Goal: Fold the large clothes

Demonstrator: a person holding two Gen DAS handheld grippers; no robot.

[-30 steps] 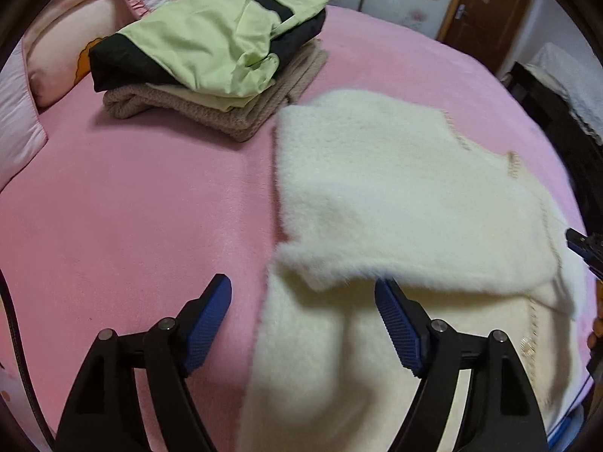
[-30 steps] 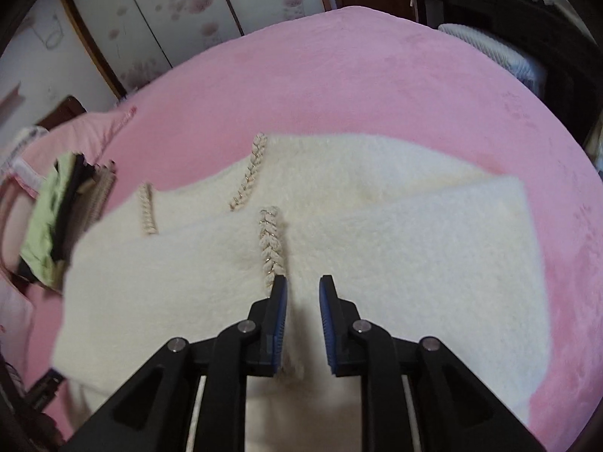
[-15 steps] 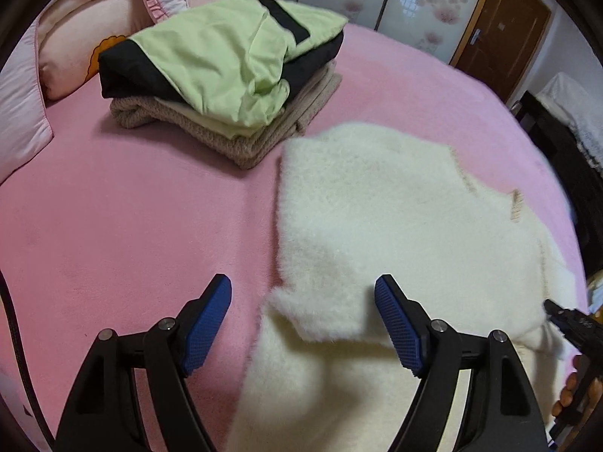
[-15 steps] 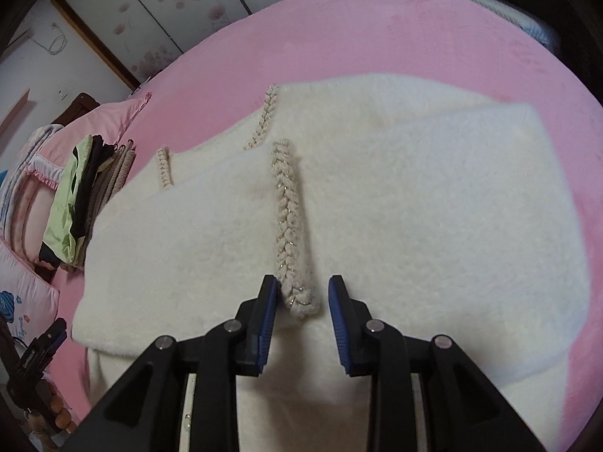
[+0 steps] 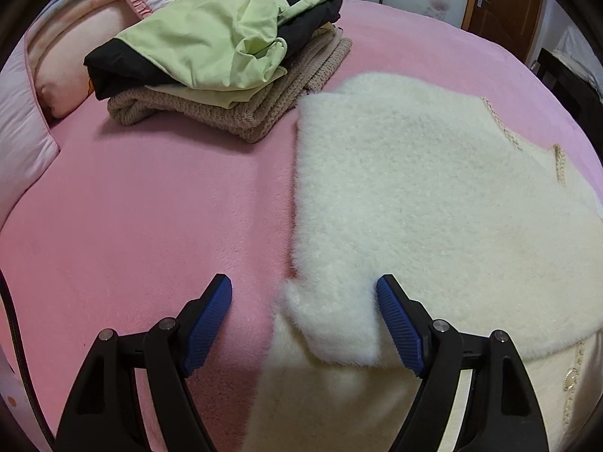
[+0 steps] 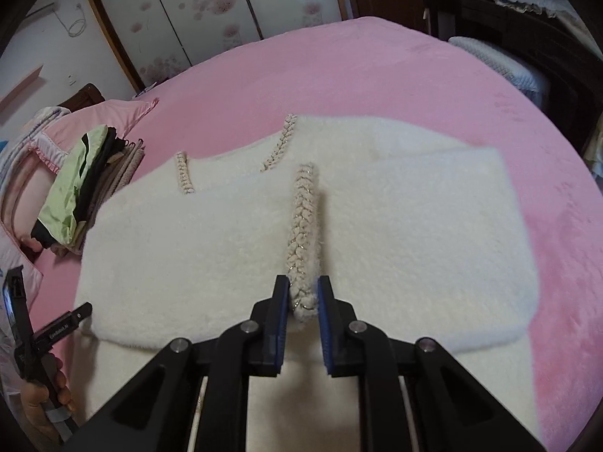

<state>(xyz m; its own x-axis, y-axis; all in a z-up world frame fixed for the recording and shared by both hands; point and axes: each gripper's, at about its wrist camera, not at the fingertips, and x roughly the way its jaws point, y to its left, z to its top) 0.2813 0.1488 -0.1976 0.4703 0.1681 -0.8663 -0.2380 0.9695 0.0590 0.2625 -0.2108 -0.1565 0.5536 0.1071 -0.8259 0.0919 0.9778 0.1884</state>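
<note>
Your right gripper has just been closing, and the braided trim of the cream fleece jacket that lay loose between its jaws half a second ago now sits pinched at its near end, pads against both sides. That gives you a hold to carry the next fold. Your left gripper has dropped closer to the jacket's near left corner; its jaws stand wide and straddle that corner without touching it. The jacket lies half folded on the pink bed, beside the stack of folded clothes
</note>
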